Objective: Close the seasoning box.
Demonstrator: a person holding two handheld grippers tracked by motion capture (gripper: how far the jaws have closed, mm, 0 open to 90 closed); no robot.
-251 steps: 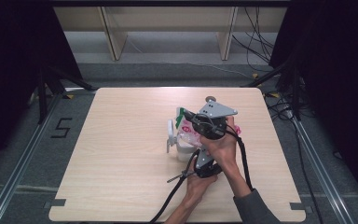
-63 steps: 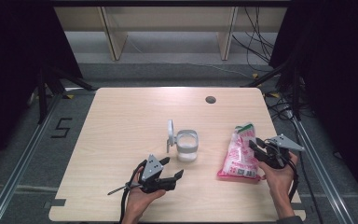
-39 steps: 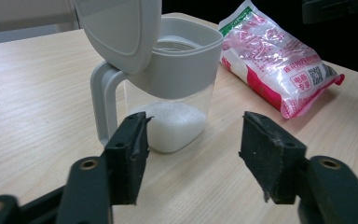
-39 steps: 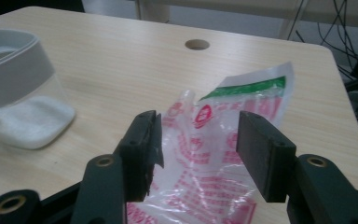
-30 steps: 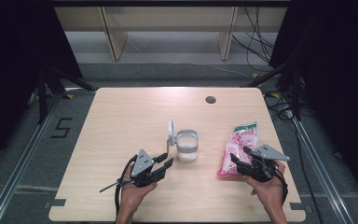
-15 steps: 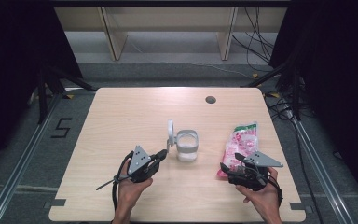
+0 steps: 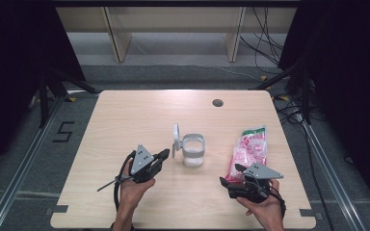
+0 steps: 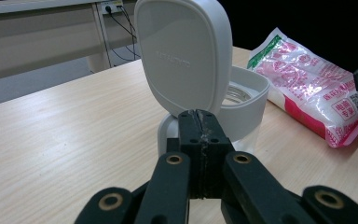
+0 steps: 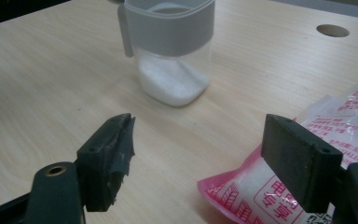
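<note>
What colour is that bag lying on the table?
The bag is pink and clear with red print and a green top edge; the left gripper view shows it best.

The left tool is held low with jaws pressed together, while the right tool gapes wide.

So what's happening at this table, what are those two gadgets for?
A person sits at a wooden table with a hand-held gripper in each hand. The left hand-held gripper, jaws closed on nothing, points at a small container with its lid flipped up and white grains inside. The right hand-held gripper, jaws open, sits at the near end of a pink bag lying flat, holding nothing.
</note>
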